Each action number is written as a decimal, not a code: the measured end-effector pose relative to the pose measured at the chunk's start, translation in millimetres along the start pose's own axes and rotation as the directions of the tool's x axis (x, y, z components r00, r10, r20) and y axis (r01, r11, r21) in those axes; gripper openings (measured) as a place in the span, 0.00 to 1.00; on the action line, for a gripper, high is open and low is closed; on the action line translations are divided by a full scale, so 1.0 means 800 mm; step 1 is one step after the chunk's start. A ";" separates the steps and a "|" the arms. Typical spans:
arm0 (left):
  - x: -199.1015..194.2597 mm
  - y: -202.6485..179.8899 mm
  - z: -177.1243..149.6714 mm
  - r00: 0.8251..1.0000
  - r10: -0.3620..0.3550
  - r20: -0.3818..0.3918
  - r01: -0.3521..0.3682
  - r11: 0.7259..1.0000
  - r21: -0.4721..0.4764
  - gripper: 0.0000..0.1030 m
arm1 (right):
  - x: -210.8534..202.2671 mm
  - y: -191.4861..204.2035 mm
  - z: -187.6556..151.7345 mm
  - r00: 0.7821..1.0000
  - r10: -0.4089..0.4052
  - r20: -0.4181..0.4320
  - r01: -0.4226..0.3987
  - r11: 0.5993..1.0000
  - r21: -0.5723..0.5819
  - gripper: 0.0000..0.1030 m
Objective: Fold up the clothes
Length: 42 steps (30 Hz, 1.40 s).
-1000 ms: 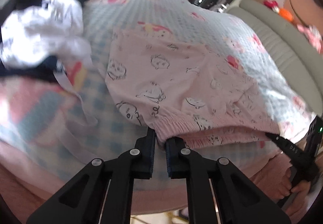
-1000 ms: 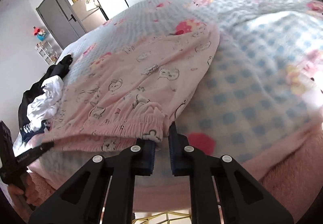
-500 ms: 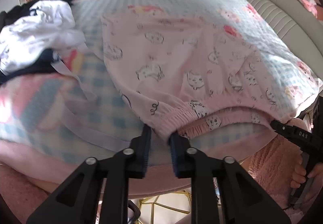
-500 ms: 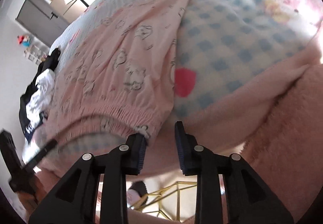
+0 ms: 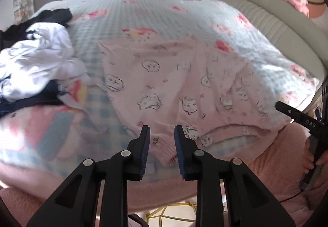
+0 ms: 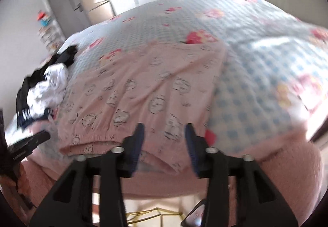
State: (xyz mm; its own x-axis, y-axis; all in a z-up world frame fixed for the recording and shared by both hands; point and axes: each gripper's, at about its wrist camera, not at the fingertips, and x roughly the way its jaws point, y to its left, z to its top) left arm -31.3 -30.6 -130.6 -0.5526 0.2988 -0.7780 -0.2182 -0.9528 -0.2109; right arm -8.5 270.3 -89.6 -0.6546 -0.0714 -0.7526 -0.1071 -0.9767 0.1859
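Pink pyjama pants with cartoon prints [image 5: 174, 85] lie spread on the bed, waistband at the near edge; they also show in the right wrist view [image 6: 143, 91]. My left gripper [image 5: 162, 134] is open, its jaws standing over the left end of the waistband and holding nothing. My right gripper [image 6: 164, 132] is open wide over the right end of the waistband and holds nothing. The right gripper also shows at the right edge of the left wrist view [image 5: 297, 116].
A pile of white and dark clothes [image 5: 34, 63] lies on the left of the bed. The bed has a blue checked cover [image 5: 164, 14] over a pink fleece blanket [image 6: 266, 157]. A grey padded headboard [image 5: 266, 22] runs along the right.
Both grippers have let go of the waistband and opened. The pants have dropped flat onto the bed, and both grippers have pulled back slightly.
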 end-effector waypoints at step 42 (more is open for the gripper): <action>0.146 -0.235 0.054 0.983 -0.066 -0.172 0.102 0.972 0.210 0.32 | 0.061 -0.109 -0.006 0.997 0.068 -0.043 -0.062 0.989 0.133 0.42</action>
State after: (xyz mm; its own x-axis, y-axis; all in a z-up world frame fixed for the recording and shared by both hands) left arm -89.5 185.7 -156.6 -0.3905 0.3475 -0.8525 -0.4376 -0.8848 -0.1602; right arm -27.3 350.9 -145.6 -0.6279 -0.1461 -0.7644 -0.1651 -0.9349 0.3143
